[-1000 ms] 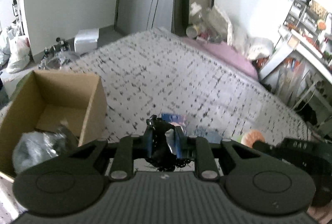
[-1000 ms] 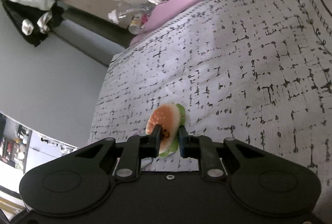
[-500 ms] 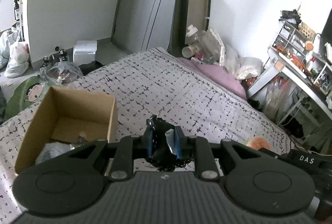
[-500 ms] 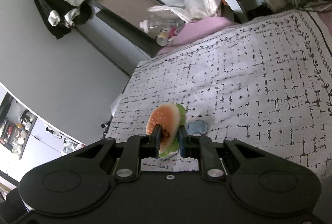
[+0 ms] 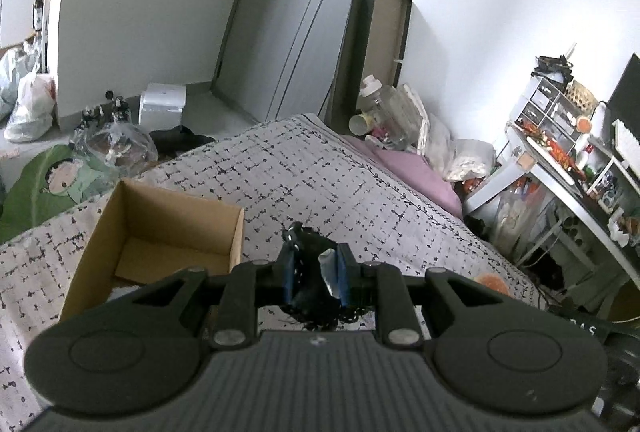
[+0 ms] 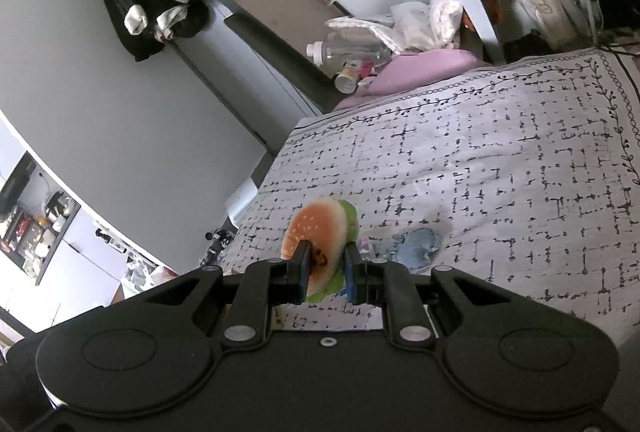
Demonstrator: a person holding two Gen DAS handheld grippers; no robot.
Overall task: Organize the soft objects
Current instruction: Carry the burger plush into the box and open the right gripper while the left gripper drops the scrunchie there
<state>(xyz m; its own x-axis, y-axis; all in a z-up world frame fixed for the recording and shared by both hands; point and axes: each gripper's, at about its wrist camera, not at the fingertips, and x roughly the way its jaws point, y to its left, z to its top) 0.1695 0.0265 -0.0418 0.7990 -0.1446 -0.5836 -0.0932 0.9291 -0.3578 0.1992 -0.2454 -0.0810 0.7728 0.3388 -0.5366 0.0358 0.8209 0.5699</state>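
Observation:
In the left wrist view my left gripper (image 5: pixel 314 274) is shut on a black frilly soft item (image 5: pixel 308 268) with a small grey tag, held above the patterned bed cover (image 5: pixel 320 175). An open cardboard box (image 5: pixel 160 228) sits on the bed to its left. My right gripper (image 6: pixel 327 270) is shut on a plush hamburger (image 6: pixel 320 232), raised over the bed (image 6: pixel 500 171). A blue soft item (image 6: pixel 416 250) lies on the cover just right of the burger. The burger (image 5: pixel 490 282) also shows at the right in the left wrist view.
A pink pillow (image 5: pixel 416 171), bottles and bags crowd the bed's far end by an upright board (image 5: pixel 372 51). A cluttered desk (image 5: pixel 576 171) stands right of the bed. Bags and a white box (image 5: pixel 162 103) lie on the floor to the left.
Both grippers have risen from the bed with their items still held, so more of the room and the door shows. The box now sits lower in the left view.

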